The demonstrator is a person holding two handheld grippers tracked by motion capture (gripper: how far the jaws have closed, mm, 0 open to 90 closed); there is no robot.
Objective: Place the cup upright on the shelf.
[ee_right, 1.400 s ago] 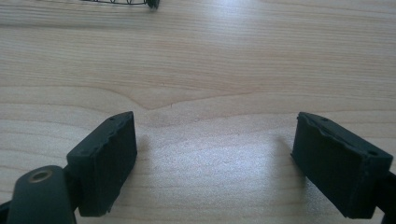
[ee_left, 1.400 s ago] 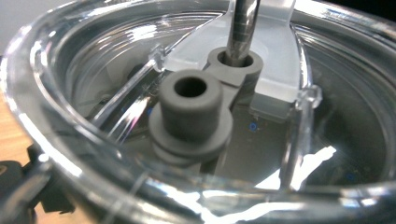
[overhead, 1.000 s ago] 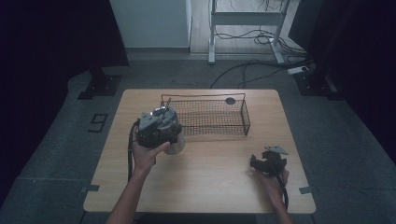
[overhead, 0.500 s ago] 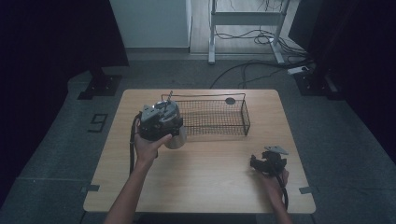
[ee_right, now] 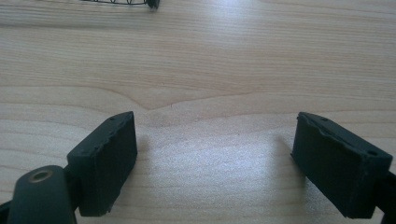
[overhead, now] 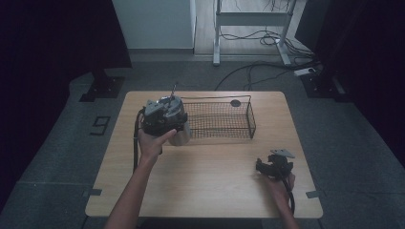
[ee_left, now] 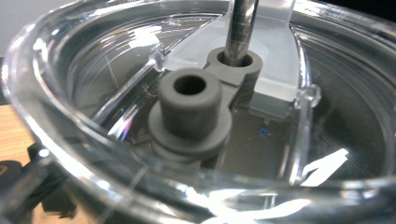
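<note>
Under the left gripper [overhead: 165, 114], at the wire basket's [overhead: 224, 119] near-left corner: clear plastic cup [ee_left: 196, 116], grey two-hole insert, metal rod in one hole. Cup held up off table; jaw spread cannot be told. Right gripper [ee_right: 219, 163] low over bare wood, jaws wide, empty.

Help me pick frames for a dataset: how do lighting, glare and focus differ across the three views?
High view: dim and soft, table lit, floor dark. Left gripper view: very close to the clear container, with white glare on its rim and a blurred near edge. Right gripper view: bright and sharp on the wood grain, with soft shadows beside the right gripper.
</note>
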